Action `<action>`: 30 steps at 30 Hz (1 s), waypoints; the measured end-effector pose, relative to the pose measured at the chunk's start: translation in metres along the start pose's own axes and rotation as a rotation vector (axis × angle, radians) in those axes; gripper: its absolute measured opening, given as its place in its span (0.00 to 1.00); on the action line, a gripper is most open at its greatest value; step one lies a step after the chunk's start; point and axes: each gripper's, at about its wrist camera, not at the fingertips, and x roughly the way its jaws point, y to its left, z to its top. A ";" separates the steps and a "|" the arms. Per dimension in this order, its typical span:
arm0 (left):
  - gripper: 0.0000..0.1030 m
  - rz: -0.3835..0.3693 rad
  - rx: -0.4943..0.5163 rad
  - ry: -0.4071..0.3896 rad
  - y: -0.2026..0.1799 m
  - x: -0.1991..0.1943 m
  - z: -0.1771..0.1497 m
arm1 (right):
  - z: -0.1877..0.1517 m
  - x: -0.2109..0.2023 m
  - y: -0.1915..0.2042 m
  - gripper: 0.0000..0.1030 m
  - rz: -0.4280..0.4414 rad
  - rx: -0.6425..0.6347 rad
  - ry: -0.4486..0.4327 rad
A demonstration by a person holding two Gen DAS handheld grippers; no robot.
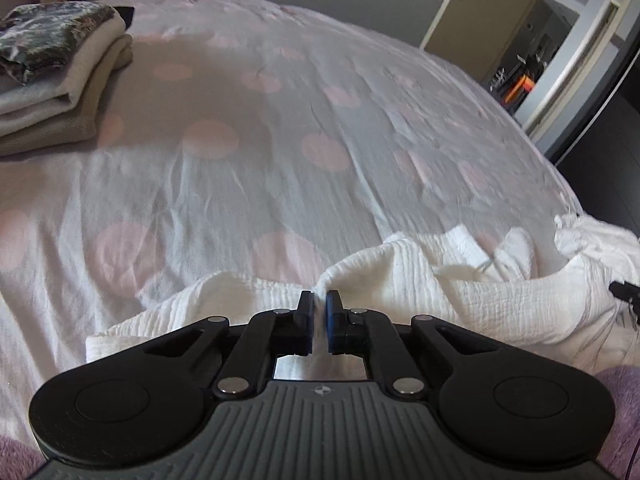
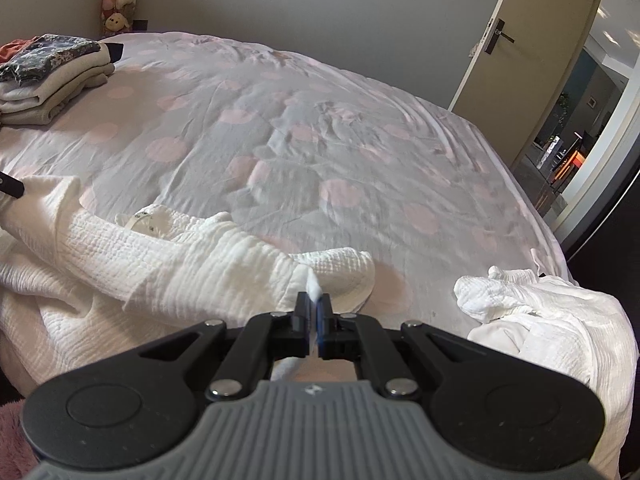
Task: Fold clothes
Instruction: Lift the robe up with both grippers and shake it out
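A white crinkled garment (image 1: 460,292) lies bunched along the near edge of the bed. My left gripper (image 1: 319,300) is shut on a fold of its edge. In the right wrist view the same garment (image 2: 168,256) stretches from the left to the middle, and my right gripper (image 2: 314,304) is shut on another bit of its edge. The tip of the right gripper (image 1: 624,291) shows at the right edge of the left wrist view, and the tip of the left gripper (image 2: 10,186) at the left edge of the right wrist view.
The bed (image 1: 280,120) has a pale cover with pink dots. A stack of folded clothes (image 1: 52,72) sits at its far left, also in the right wrist view (image 2: 52,76). More white cloth (image 2: 540,320) lies at the near right corner. An open door (image 2: 520,60) stands at right.
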 end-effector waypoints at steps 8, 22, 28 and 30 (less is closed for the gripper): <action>0.03 -0.001 -0.067 -0.295 -0.008 -0.081 0.024 | 0.033 -0.043 0.009 0.04 -0.100 -0.036 -0.202; 0.02 -0.032 0.007 -0.629 -0.048 -0.207 0.068 | 0.084 -0.158 -0.010 0.03 -0.209 0.053 -0.582; 0.02 -0.064 0.096 -0.749 -0.073 -0.260 0.094 | 0.118 -0.219 -0.021 0.03 -0.308 0.017 -0.786; 0.02 -0.078 0.134 -0.789 -0.082 -0.280 0.104 | 0.127 -0.239 -0.026 0.03 -0.340 0.024 -0.846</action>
